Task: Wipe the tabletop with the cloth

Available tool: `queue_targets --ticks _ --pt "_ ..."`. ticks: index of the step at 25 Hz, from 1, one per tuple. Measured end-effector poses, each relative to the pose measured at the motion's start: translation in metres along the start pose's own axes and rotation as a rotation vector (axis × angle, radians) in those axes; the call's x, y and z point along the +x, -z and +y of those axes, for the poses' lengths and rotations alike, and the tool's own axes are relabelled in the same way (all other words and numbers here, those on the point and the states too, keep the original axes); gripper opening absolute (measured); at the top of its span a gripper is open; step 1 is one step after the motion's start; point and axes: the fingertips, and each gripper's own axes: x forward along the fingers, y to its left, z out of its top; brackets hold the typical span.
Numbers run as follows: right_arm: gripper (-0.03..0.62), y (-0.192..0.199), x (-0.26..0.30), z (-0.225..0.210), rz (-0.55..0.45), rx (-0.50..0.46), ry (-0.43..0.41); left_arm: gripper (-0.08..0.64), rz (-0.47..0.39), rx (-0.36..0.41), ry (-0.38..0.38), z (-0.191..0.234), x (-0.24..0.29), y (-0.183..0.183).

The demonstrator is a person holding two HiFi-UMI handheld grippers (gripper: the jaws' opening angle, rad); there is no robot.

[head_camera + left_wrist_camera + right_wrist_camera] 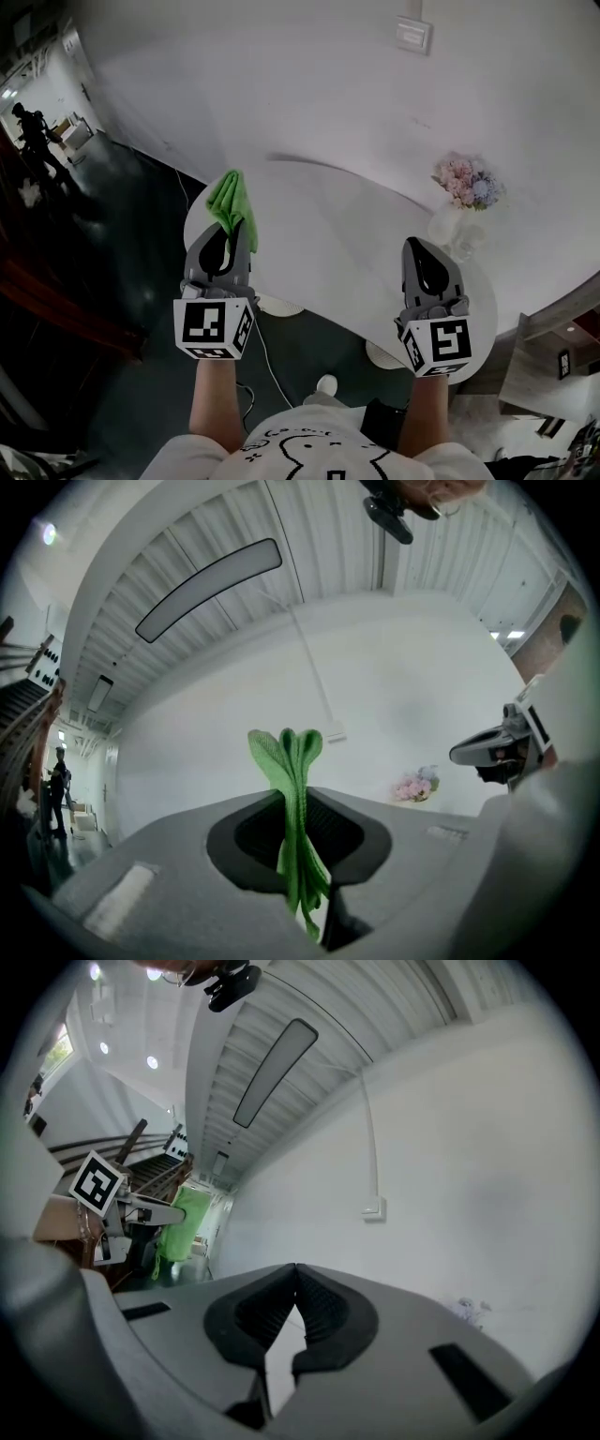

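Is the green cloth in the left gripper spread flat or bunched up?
Bunched up: the green cloth stands in narrow folds pinched between the left gripper's shut jaws, none of it spread.

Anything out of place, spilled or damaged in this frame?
Nothing stands out. The left claw is shut on the green cloth, the right claw is shut and empty, the white tabletop shows no spill, and the flowers stand upright on it.

White wall [281, 84] with a switch plate [413, 36], dark floor [131, 272], slatted ceiling [225, 522]
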Motion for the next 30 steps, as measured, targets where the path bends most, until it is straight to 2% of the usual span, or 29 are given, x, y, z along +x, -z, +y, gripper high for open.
queue_targets --ticks 5,17,22,30 --pt "0.002 0.013 0.032 -0.021 0.003 0.043 0.030 0.055 0.008 -0.002 0.023 0.005 0.042 0.013" --pt "0.002 0.043 0.063 -0.037 0.046 0.104 0.086 0.055 0.061 -0.019 0.083 0.014 0.095 0.041" --pt "0.002 0.058 0.090 -0.035 0.074 0.126 0.113 0.055 0.090 -0.033 0.109 0.033 0.124 0.063" --pt "0.002 0.060 0.146 -0.031 0.091 0.126 0.166 0.055 0.145 -0.061 0.144 0.075 0.181 0.094"
